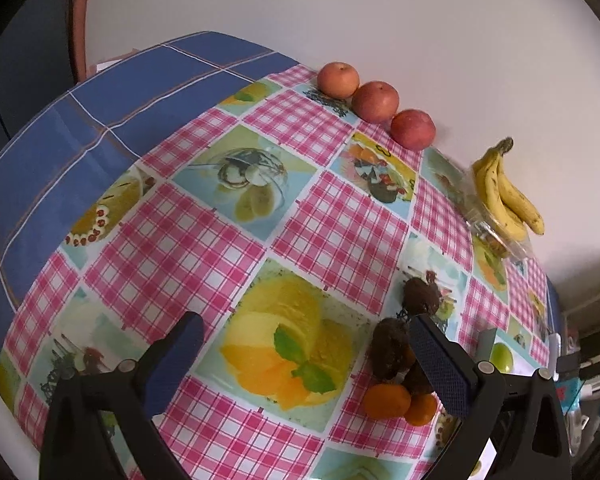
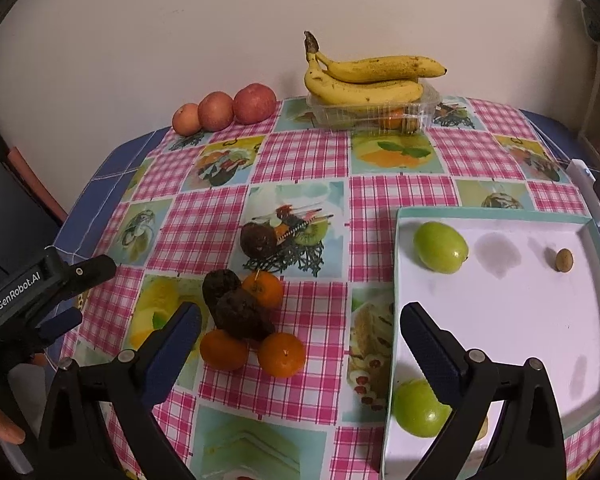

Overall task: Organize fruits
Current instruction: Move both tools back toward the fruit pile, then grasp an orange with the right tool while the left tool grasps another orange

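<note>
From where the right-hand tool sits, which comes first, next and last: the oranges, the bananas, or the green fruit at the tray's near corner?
Going by the right wrist view:
1. Green fruit, in the near left corner of the white tray, right beside the right tool's right finger.
2. Oranges, on the tablecloth, ahead and slightly left.
3. Bananas, on a clear plastic box by the far wall.

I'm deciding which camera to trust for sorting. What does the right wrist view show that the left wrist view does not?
Only the right wrist view shows the inside of the white tray, holding two green fruits and a small brown fruit, and the left gripper seen from outside. Only the left wrist view shows the blue cloth's far stretch. Both show the three apples, the bananas on their clear box, and the oranges among dark fruits.
</note>
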Available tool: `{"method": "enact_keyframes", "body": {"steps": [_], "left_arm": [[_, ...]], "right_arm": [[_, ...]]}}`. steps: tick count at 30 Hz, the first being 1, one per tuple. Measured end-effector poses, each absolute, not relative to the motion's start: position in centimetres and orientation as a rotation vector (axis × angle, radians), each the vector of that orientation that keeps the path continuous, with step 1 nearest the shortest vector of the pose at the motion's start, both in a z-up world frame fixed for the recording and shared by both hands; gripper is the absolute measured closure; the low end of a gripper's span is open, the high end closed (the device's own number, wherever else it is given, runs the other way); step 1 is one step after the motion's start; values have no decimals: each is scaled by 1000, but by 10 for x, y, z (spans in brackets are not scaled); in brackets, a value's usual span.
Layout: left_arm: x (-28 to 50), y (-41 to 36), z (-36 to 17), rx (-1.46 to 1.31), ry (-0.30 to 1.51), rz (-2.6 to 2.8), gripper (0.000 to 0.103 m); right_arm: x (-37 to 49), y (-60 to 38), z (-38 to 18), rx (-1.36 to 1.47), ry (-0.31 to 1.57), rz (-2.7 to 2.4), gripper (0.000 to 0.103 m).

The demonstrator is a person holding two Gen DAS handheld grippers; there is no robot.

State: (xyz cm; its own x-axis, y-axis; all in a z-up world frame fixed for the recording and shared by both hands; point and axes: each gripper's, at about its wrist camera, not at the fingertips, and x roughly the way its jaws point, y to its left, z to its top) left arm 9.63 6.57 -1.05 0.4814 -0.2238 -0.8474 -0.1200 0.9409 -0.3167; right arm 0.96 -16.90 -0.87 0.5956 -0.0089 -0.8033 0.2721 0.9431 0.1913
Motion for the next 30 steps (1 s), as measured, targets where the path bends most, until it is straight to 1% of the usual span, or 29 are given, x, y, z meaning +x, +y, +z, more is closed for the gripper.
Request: {"method": "enact_keyframes", "body": {"steps": [1,3,7,9,15,18,25,30], "left_arm": [[96,66,-9,-361,1067,-65,0],[97,65,-7,-358,1065,-70,0],[97,55,-12,-334,1105,-97,1],[97,49,-20,-334,1144,-113,1],[96,44,-49,-349,1255,-93,2],[96,47,-56,-359,1273,-64,2],[93,51,-66,-372,1296,-49,2],[95,46,-66,-360,1297,-59,2]], "right_arm": [[10,-169,-7,306,914,-166,8],[12,-169,-6,297,915,-168,19],[17,-170,-18,306,965,-146,29],[19,-170,-28,325,1009,-125,39],[23,-167,-53,347,1089,-108,43],[23,-167,-61,359,1115,-103,47],[25,-163,-71,412,1140,-52,54],[26,-161,-75,460,1146,-16,66]]}}
